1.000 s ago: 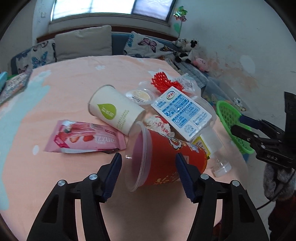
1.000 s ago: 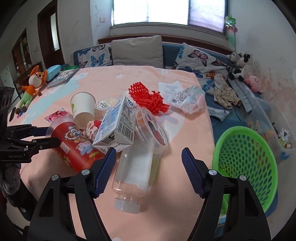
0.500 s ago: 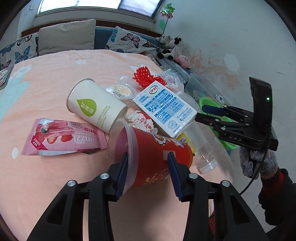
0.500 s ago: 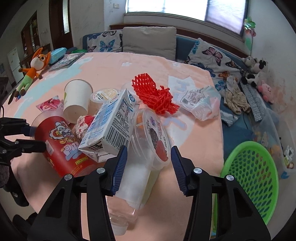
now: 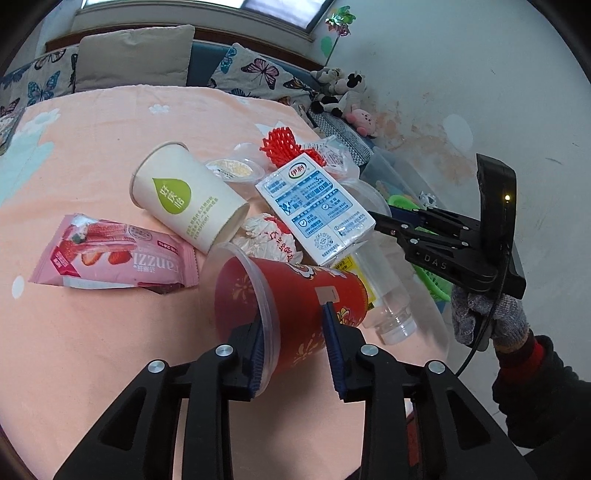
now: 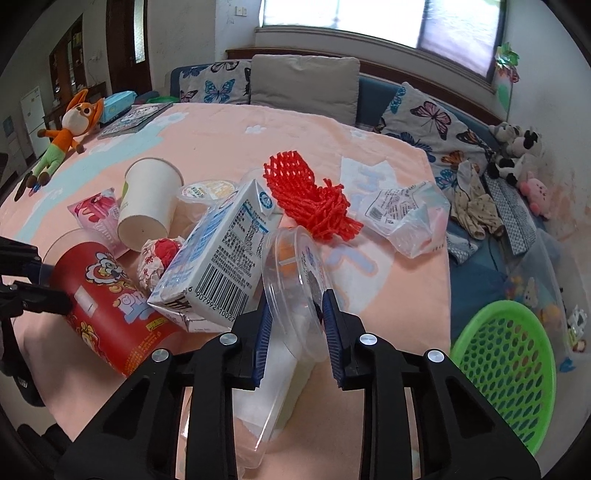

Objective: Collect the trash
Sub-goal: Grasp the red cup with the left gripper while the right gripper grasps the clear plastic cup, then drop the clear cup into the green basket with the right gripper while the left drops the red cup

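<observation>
Left wrist view: left claw [image 5: 293, 345] has narrowed from wide onto the red cup [image 5: 291, 306] — pads touching, still closing. Right claw [image 6: 297, 338] likewise pinches the clear container [image 6: 295, 273] — both pieces nearly ready for lifting to the green basket [image 6: 506, 369].

Home living room, butterfly-print cushions [image 6: 221, 86] on sofa, plush toys [image 6: 513, 147], window [image 6: 376, 18]
</observation>
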A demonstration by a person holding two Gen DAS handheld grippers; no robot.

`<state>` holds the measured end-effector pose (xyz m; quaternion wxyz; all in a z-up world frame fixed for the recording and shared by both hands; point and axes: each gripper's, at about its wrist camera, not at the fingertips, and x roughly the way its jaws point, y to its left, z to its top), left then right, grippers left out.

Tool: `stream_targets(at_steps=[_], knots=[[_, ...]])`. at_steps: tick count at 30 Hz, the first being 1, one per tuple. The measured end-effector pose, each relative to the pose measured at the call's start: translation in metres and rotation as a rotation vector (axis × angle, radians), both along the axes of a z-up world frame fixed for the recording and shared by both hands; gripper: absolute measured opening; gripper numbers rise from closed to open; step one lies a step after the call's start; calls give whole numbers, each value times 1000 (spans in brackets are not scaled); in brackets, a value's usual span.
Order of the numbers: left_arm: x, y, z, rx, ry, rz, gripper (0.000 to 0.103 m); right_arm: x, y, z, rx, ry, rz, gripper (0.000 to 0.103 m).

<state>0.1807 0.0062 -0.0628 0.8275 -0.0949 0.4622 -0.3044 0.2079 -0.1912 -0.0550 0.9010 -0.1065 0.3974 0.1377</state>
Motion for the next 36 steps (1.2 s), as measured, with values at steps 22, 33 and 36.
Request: stream_targets(at_steps=[22, 33, 36], knots=[[-34, -39, 31, -1, -77, -87, 5, -53, -73, 34, 168, -44, -155, 17], [-42, -72, 74, -22, -174, -137, 5, -89, -139, 54, 182, -107, -320, 17], [-35, -95, 77, -27, -182, -167, 5, -92, -167, 50, 156, -116, -401, 17]])
